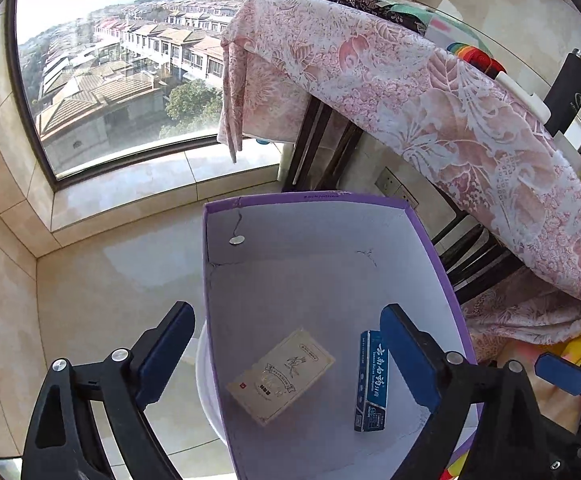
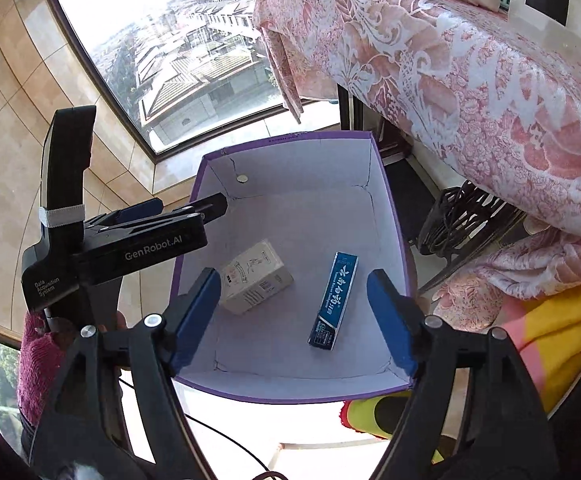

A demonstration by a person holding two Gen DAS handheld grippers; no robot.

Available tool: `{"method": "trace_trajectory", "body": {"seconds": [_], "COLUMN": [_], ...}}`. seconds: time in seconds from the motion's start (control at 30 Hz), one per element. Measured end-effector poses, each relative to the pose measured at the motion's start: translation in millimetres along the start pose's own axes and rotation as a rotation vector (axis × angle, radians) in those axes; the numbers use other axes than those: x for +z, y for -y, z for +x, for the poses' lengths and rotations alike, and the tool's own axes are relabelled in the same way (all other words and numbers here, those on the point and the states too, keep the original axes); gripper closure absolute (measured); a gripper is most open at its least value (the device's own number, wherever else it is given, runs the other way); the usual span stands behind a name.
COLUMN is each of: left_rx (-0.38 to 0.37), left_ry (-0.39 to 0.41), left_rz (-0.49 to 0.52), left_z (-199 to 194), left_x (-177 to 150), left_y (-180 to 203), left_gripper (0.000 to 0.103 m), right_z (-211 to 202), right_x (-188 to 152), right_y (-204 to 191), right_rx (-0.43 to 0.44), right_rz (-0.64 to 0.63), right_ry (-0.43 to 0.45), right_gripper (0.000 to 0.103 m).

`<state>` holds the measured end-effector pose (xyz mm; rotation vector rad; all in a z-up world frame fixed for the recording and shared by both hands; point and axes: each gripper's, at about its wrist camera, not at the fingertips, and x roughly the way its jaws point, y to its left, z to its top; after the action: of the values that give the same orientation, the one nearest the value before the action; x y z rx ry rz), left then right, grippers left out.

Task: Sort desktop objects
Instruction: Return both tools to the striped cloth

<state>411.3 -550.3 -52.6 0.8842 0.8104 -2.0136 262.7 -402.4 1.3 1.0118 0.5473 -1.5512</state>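
hovering over the purple box — both grippers, left gripper and right gripper, spread wide, empty; cream carton and blue toothpaste box below, between the jaws.

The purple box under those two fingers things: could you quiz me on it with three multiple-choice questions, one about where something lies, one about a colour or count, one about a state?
1. Where does the blue toothpaste carton lie?
A. on the tablecloth
B. inside the purple box
C. on the windowsill

2. How many cartons lie in the box?
A. two
B. four
C. none

3. How are the right gripper and left gripper?
A. both clamped on cartons
B. one holds the box rim
C. both open, holding nothing

Answers: 1 B, it rests on the box floor. 2 A, the blue one and the beige carton. 3 C, nothing sits between either pair of blue pads.
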Motion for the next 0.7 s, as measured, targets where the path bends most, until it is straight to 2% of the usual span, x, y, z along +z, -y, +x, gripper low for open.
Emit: {"method": "trace_trajectory", "body": {"seconds": [0.1,0.17,0.23,0.27,0.37,0.43,0.5,0.6,0.67,0.7], "left_rx": [-0.035,-0.093,-0.195,-0.26,-0.451,-0.556,-0.689,-0.9,-0.975,-0.979], "left_ry": [0.105,0.169,0.233,0.257,0.262,0.249,0.221,0.103,0.005,-0.039], "left_rz": [-0.011,0.002,0.02,0.034,0.132,0.224,0.317,0.436,0.481,0.507], "left_z": [-27,-48,-72,-85,-116,-135,-154,-169,-167,-162], "left_x": [2,4,4,4,6,4,-1,-19,-34,-42], "left_y": [5,16,32,43,91,133,180,256,311,336], "left_gripper": [0.007,0.0,0.0,0.0,0.0,0.0,0.0,0.0,0.0,0.0], "right_z": [-25,-51,-84,-104,-165,-203,-237,-280,-299,-308], "right_x": [-1,-4,-10,-17,-44,-69,-96,-142,-174,-188], "right_y": [0,6,19,27,63,94,126,178,218,237], "right_rx": [0.091,0.158,0.268,0.289,0.261,0.198,0.078,-0.213,-0.385,-0.463], "right_rz": [-0.018,-0.033,-0.035,-0.034,-0.004,0.064,0.154,0.318,0.445,0.51], "right_ry": [0.034,0.068,0.121,0.157,0.263,0.302,0.334,0.337,0.32,0.308], "right_gripper": [0.025,0.025,0.025,0.025,0.025,0.02,0.017,0.017,0.017,0.017]}}
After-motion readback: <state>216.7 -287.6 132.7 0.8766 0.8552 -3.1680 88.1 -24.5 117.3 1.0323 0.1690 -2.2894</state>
